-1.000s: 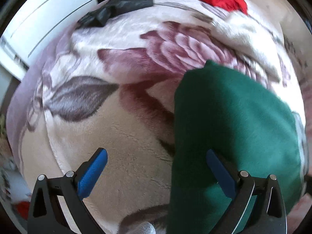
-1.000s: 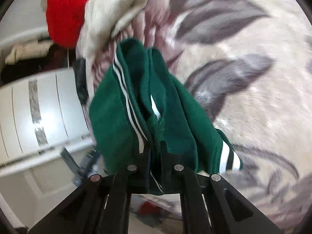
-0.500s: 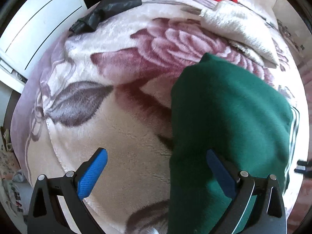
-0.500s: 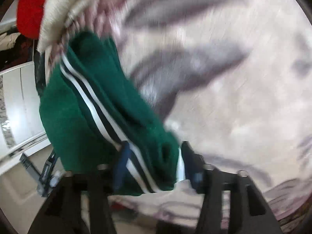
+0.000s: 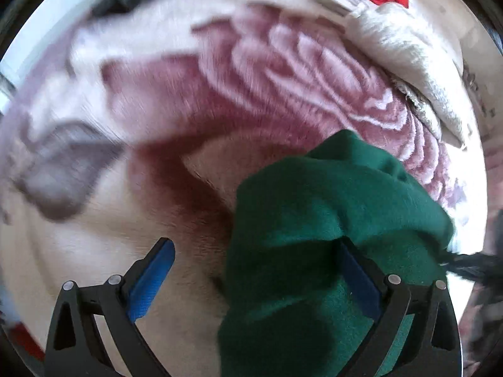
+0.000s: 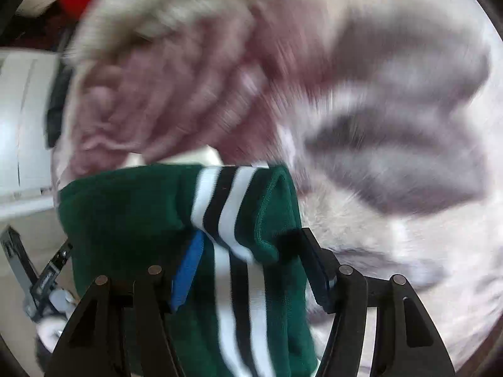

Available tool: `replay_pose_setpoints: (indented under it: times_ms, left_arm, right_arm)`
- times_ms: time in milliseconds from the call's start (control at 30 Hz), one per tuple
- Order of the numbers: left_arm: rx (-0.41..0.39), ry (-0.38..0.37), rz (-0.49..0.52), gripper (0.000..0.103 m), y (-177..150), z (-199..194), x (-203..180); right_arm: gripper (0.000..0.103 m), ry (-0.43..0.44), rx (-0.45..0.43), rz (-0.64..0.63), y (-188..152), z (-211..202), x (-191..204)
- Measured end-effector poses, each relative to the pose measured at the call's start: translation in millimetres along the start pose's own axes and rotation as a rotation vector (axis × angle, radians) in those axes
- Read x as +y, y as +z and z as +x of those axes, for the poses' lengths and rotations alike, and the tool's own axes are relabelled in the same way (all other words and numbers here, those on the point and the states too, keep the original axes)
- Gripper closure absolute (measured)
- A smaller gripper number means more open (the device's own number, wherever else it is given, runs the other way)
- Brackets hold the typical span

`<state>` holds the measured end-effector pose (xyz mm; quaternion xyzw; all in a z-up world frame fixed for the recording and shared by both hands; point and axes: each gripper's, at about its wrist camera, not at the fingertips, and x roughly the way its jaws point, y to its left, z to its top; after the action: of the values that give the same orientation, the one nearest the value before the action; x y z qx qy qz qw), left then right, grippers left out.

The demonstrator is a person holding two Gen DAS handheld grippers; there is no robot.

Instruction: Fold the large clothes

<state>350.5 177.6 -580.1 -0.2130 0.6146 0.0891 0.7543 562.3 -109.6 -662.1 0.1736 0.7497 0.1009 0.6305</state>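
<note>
garment (image 6: 132, 213) green, bunched on blanket (image 5: 157, 188), fold unfinished; l gripper (image 5: 254, 279) wide apart, r gripper (image 6: 251, 270) parted, cloth betw fingers, unpinched.

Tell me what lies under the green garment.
The green garment rests on a floral fleece blanket, whose pink rose and grey leaf pattern shows all around it. Whatever lies directly beneath the green fabric is covered and cannot be seen.

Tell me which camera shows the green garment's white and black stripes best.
The right wrist view: the stripes run across the green garment between the claw's fingers. The left wrist view shows only plain green cloth, with no stripes.
</note>
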Motion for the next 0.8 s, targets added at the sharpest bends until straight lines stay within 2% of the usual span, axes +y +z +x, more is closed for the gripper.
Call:
replay_pose_setpoints:
  times_ms: [67,133,233,333,400,433,500,567,633,700,733,767,800]
  left_arm:
    - [0.01,-0.039,-0.009,0.0,1,-1,6]
    - [-0.003,-0.056,-0.011,0.0,-1,-14,9]
    - [-0.066,-0.004,-0.013,0.0,-11,-47,14]
    - [-0.124,0.031,-0.051,0.0,-25,-75,26]
    - [-0.163,0.056,-0.1,0.0,-40,-89,41]
    - [-0.167,0.069,-0.119,0.0,-48,-91,48]
    - [-0.161,0.091,-0.151,0.0,-59,-88,60]
    - [-0.146,0.102,-0.181,0.0,-68,-79,70]
    - [-0.109,0.093,-0.223,0.0,-79,-66,82]
    - [-0.095,0.067,-0.267,0.0,-87,-59,90]
    - [-0.093,0.056,-0.279,0.0,-91,-58,94]
    - [-0.092,0.047,-0.289,0.0,-95,-56,97]
    - [-0.089,0.044,-0.293,0.0,-98,-54,99]
  right_arm:
    - [0.037,0.0,0.017,0.027,1,11,-2]
    - [0.037,-0.034,0.015,-0.032,0,3,8]
    - [0.036,-0.123,-0.005,-0.118,-4,-41,29]
    - [0.033,-0.123,-0.118,-0.284,-7,-96,63]
    - [0.005,-0.092,-0.184,-0.427,-7,-112,98]
    - [0.004,-0.083,-0.194,-0.511,-7,-116,122]
    - [0.004,-0.081,-0.137,-0.693,-9,-105,175]
    - [0.004,-0.085,-0.065,-0.811,-8,-79,224]
    - [0.004,-0.073,0.004,-0.927,-12,-43,271]
    - [0.005,-0.111,0.082,-1.026,-14,2,317]
    - [0.009,-0.126,0.134,-1.072,-16,26,334]
    - [0.025,-0.154,0.194,-1.121,-19,55,345]
    - [0.052,-0.172,0.241,-1.167,-26,70,350]
